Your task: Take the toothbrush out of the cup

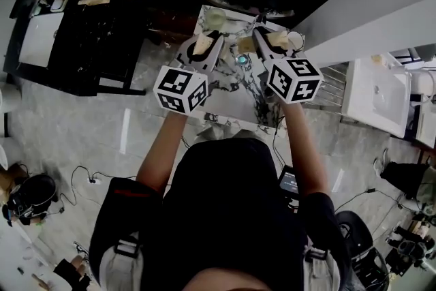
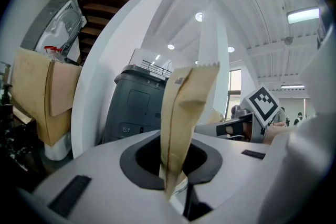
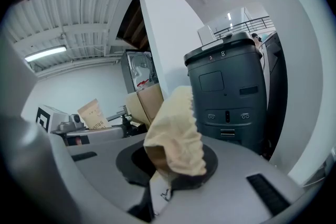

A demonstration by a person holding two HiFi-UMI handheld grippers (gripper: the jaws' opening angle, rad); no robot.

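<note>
Left gripper (image 2: 176, 186): jaws nearly together, pinching a flat kraft paper packet (image 2: 186, 113) that stands upright out of them. Right gripper (image 3: 168, 186): same narrow gap, clamped on a crumpled kraft paper scrap (image 3: 176, 134). Both are level with each other over the marble-patterned table (image 1: 235, 102), pointing away from the body. A small teal object (image 1: 242, 59) sits on the tabletop between their tips. Beyond, at the far edge, is a pale cup (image 1: 215, 17), just ahead of the left tip, so the left hand is judged nearer. The toothbrush itself can't be made out, so its axis is unknown. Both hands are full and one must let go first
</note>
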